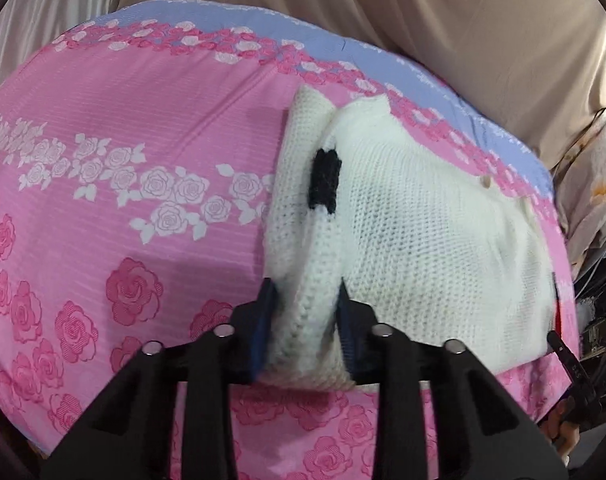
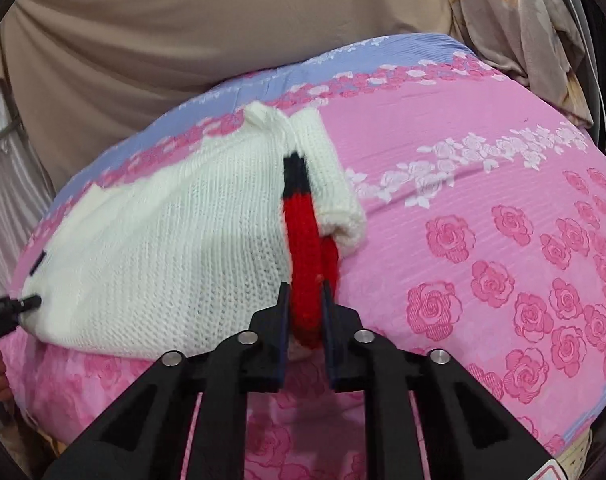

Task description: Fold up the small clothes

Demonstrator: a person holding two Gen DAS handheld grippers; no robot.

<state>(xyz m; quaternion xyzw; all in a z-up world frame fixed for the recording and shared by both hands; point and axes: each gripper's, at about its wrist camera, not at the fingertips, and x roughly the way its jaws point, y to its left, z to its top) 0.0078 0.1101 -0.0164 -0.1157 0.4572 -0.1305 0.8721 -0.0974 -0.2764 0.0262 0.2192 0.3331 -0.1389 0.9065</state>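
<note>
A small white knit sweater (image 1: 415,224) lies on a pink rose-patterned bedsheet (image 1: 123,200). It has a black patch (image 1: 325,180). My left gripper (image 1: 305,292) is shut on the sweater's near left corner, white knit bunched between the fingers. In the right wrist view the sweater (image 2: 175,248) has a red and black band (image 2: 307,256) along its right edge and a folded white sleeve (image 2: 331,176). My right gripper (image 2: 305,290) is shut on the red band at the near right corner. Each view shows the other gripper's tip at the sweater's far corner.
The sheet has a lilac border (image 1: 383,60) at the far edge. Beige fabric (image 2: 183,32) hangs behind the bed. A floral cloth (image 2: 515,20) is heaped at the far right. Cluttered items (image 1: 599,312) stand beside the bed's right side.
</note>
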